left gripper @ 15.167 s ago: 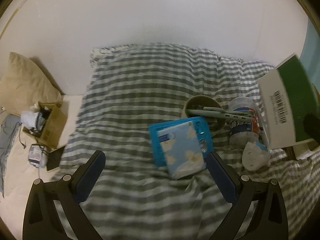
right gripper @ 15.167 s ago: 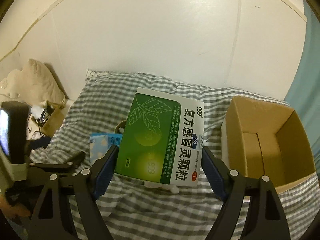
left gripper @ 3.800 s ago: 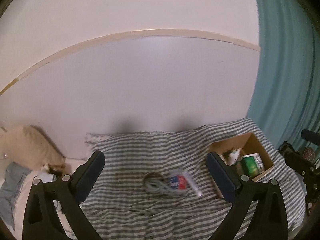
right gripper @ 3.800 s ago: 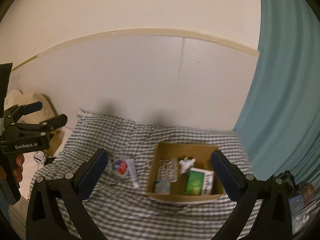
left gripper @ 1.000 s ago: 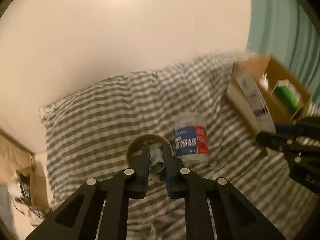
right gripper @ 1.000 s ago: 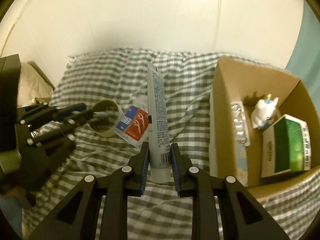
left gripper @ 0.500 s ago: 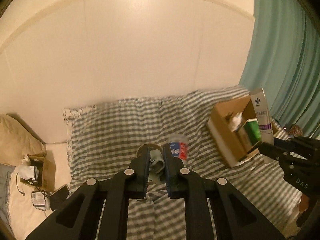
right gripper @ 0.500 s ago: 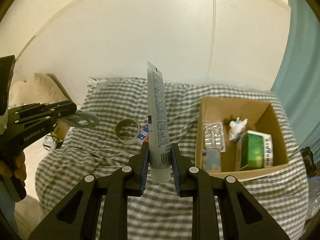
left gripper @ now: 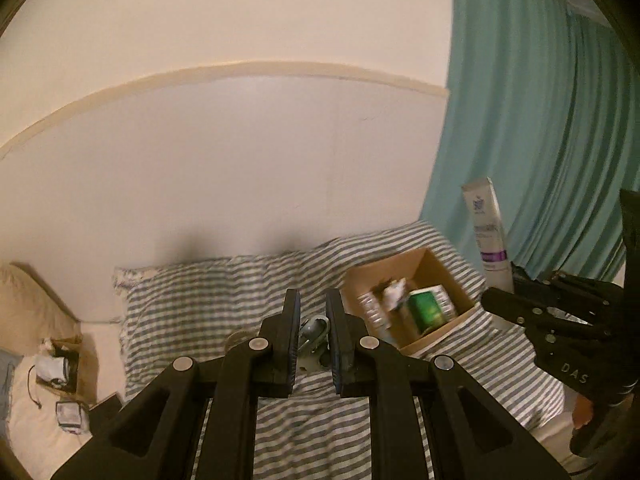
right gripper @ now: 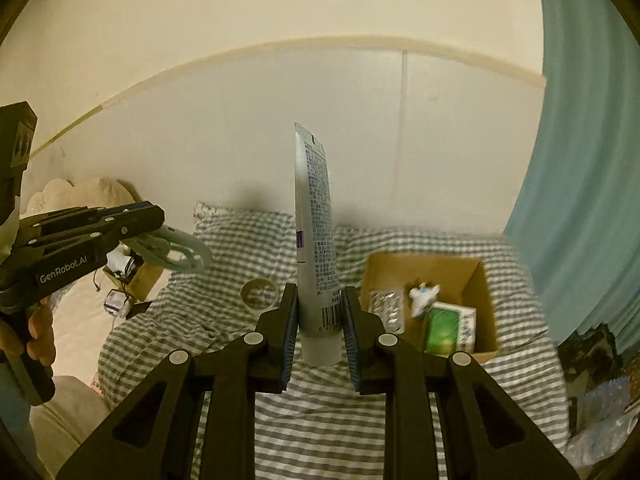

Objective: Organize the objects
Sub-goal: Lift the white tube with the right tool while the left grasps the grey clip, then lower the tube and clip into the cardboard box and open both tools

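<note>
My right gripper [right gripper: 319,322] is shut on a white tube [right gripper: 316,240] that stands upright, high above the checked bed; the tube also shows in the left wrist view [left gripper: 489,232]. My left gripper [left gripper: 313,320] is shut on grey-green scissors [left gripper: 314,330], whose looped handles show in the right wrist view [right gripper: 176,252]. An open cardboard box [right gripper: 486,280] on the bed holds a green medicine box [right gripper: 448,328], a blister pack [right gripper: 387,306] and a small white figure [right gripper: 422,294]. The cardboard box also shows in the left wrist view [left gripper: 436,268]. A paper cup [right gripper: 259,293] lies on the bed left of the box.
A teal curtain [right gripper: 580,200] hangs on the right. A beige pillow [left gripper: 28,312] and a small carton of clutter [left gripper: 68,360] lie at the left by the bed. A white wall [left gripper: 220,160] stands behind the bed.
Both grippers have risen further from the bed, still shut on the tube and the scissors. The bed and box look smaller and lower in both views.
</note>
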Demonstrator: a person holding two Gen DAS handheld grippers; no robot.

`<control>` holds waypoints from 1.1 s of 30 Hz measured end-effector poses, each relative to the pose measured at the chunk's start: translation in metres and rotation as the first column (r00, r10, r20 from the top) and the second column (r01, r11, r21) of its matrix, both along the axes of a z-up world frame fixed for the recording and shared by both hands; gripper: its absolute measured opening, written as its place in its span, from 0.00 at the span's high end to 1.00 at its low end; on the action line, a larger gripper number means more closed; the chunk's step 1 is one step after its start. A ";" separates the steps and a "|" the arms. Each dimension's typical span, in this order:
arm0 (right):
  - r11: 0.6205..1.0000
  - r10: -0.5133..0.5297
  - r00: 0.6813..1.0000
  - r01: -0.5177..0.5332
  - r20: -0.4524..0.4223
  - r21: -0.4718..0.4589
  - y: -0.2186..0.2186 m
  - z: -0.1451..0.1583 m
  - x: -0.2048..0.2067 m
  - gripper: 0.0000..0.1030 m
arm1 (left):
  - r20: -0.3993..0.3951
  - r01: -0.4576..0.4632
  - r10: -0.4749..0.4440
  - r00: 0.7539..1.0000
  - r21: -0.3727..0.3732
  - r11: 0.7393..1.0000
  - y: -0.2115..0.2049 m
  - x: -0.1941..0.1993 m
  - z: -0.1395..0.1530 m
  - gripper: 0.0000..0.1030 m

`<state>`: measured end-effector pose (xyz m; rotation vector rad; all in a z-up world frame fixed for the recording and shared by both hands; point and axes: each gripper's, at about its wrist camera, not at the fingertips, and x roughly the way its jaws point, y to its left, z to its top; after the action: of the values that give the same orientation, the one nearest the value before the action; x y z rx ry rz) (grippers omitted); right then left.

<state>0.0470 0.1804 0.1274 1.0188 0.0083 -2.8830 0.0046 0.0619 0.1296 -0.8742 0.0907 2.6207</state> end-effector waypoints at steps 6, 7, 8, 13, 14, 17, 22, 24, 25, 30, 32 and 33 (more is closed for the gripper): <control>1.000 -0.016 0.999 0.017 -0.052 0.017 0.026 0.028 0.003 0.80 | -0.045 0.056 -0.056 0.997 -0.002 0.998 0.055 0.001 0.015 0.87; 1.000 -0.019 0.998 0.020 -0.058 0.016 0.031 0.031 0.002 0.80 | -0.045 0.065 -0.065 0.997 0.001 0.998 0.064 -0.001 0.015 0.87; 1.000 -0.021 0.998 0.022 -0.062 0.015 0.036 0.034 -0.001 0.80 | -0.045 0.075 -0.075 0.996 0.002 0.997 0.075 -0.005 0.014 0.87; 0.999 -0.029 0.997 0.031 -0.071 0.021 0.061 0.042 -0.020 0.80 | -0.004 0.104 -0.104 0.995 0.002 0.995 0.116 -0.032 -0.006 0.87; 0.999 -0.032 0.997 0.034 -0.071 0.021 0.065 0.041 -0.025 0.80 | 0.014 0.109 -0.109 0.994 0.013 0.994 0.121 -0.038 -0.011 0.87; 0.999 -0.040 0.997 0.041 -0.059 0.015 0.081 0.037 -0.045 0.80 | 0.053 0.116 -0.117 0.992 0.022 0.993 0.140 -0.059 -0.029 0.87; 0.998 -0.059 0.998 0.058 0.013 0.020 0.107 0.012 -0.085 0.80 | 0.106 0.118 -0.118 0.987 0.005 0.993 0.163 -0.084 -0.062 0.87; 0.999 -0.053 0.997 0.053 0.059 0.008 0.117 -0.008 -0.101 0.80 | 0.131 0.109 -0.107 0.986 -0.006 0.994 0.170 -0.094 -0.077 0.88; 0.999 -0.049 0.996 0.050 0.080 -0.001 0.121 -0.017 -0.107 0.80 | 0.145 0.107 -0.104 0.984 -0.012 0.994 0.173 -0.099 -0.086 0.87; 0.998 -0.056 0.981 0.063 0.185 -0.029 0.144 -0.071 -0.137 0.80 | 0.204 0.091 -0.084 0.975 -0.025 0.996 0.182 -0.118 -0.121 0.87; 0.996 -0.051 0.974 0.067 0.222 -0.064 0.156 -0.088 -0.147 0.80 | 0.222 0.087 -0.078 0.972 -0.035 0.996 0.187 -0.120 -0.132 0.87; 0.995 -0.052 0.969 0.070 0.241 -0.068 0.164 -0.097 -0.150 0.80 | 0.229 0.088 -0.077 0.970 -0.039 0.995 0.189 -0.121 -0.136 0.87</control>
<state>-0.1027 0.3443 0.0304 1.3665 -0.1489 -2.7680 -0.1168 0.2512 -0.0062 -1.1554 0.1281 2.4330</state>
